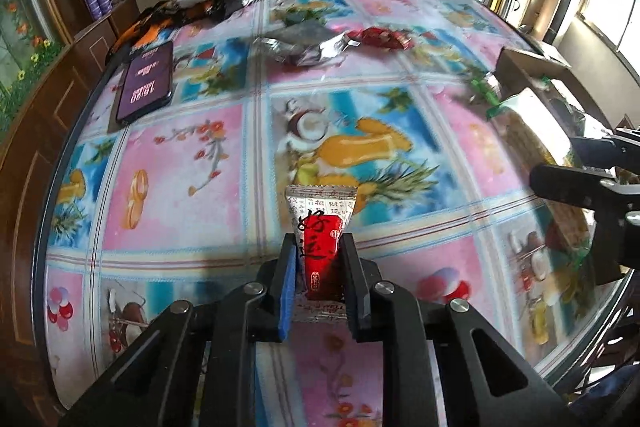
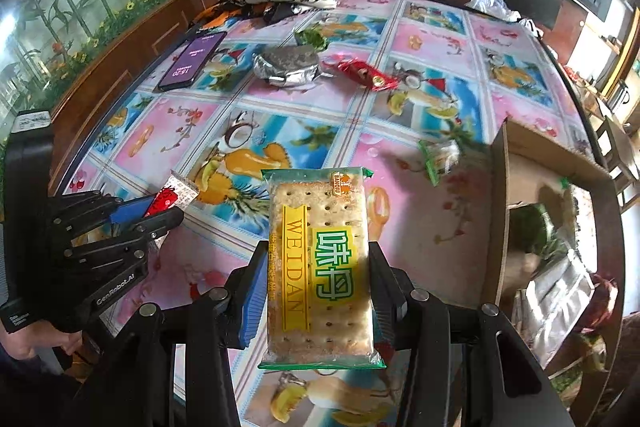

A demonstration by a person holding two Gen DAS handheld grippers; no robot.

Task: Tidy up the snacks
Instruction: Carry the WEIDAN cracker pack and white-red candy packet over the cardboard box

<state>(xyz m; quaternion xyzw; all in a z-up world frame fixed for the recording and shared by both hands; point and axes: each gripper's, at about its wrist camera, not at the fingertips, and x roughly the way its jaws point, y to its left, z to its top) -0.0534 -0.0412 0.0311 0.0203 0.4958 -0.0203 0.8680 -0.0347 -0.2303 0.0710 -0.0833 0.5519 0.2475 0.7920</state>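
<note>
so both hands are carrying something: the left gripper [image 1: 318, 259] is pinching a red candy [image 1: 320, 243], the right gripper [image 2: 318, 291] is clamping a cracker pack [image 2: 320, 263] above the table [image 2: 420, 259]. several packets are already lying in the box [image 2: 498, 211]; a silver pouch [image 2: 286, 65], red wrapper [image 2: 366, 73] and green packet [image 2: 438, 157] are waiting

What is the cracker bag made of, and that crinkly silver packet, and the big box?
Cracker bag: clear glossy plastic film, crackers visible through it. Silver packet: probably foil or metallised film, shiny and creased. Box: brown matte cardboard, by its raw edge.
</note>
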